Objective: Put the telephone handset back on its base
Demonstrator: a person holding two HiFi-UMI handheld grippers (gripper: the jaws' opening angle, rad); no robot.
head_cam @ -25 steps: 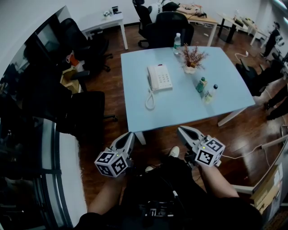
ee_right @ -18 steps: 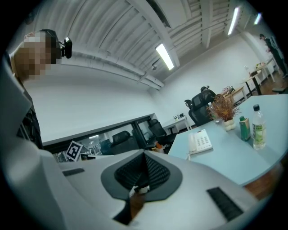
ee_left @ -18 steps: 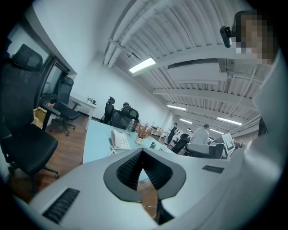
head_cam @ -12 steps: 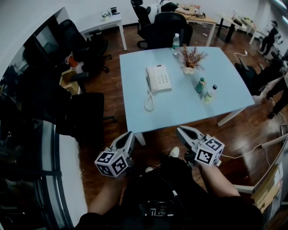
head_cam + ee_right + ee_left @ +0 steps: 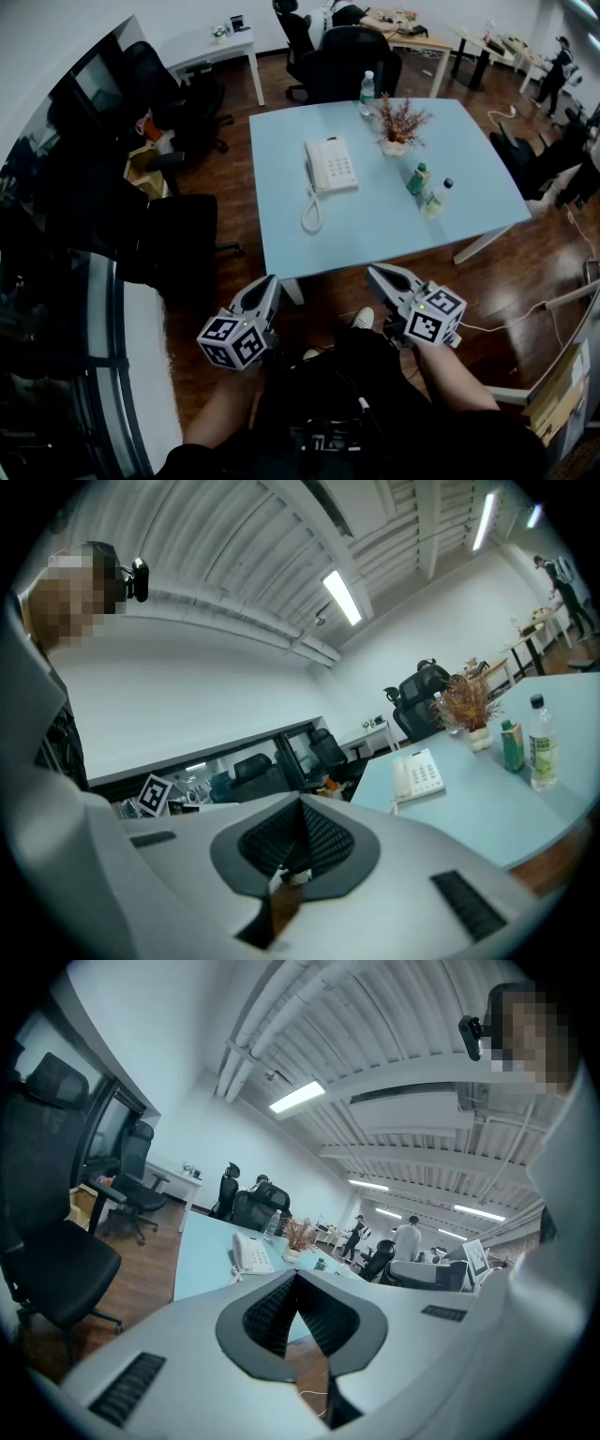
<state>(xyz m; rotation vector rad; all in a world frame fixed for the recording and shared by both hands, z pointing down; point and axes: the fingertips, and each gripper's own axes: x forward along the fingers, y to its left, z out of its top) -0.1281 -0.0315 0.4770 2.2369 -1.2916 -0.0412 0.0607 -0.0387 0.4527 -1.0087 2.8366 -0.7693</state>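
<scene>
A white telephone point(image 5: 333, 164) lies on the light blue table point(image 5: 356, 234). Its handset point(image 5: 310, 163) rests along the base's left side, and the coiled cord point(image 5: 310, 208) loops toward me. Both grippers hang well short of the table's near edge, above my lap. My left gripper point(image 5: 269, 280) is shut with nothing between its jaws, and so is my right gripper point(image 5: 374, 272). The telephone point(image 5: 249, 1252) shows far off in the left gripper view, beyond the left gripper point(image 5: 296, 1275). It also shows far off as the telephone point(image 5: 419, 775) in the right gripper view, beyond the right gripper point(image 5: 300, 802).
A potted dried plant point(image 5: 397, 122), two small bottles point(image 5: 419, 176) point(image 5: 437, 195) and a water bottle point(image 5: 368, 89) stand on the table's right and far parts. Black office chairs point(image 5: 178, 244) stand left of the table and behind it. A cable point(image 5: 506, 323) runs over the wood floor at the right.
</scene>
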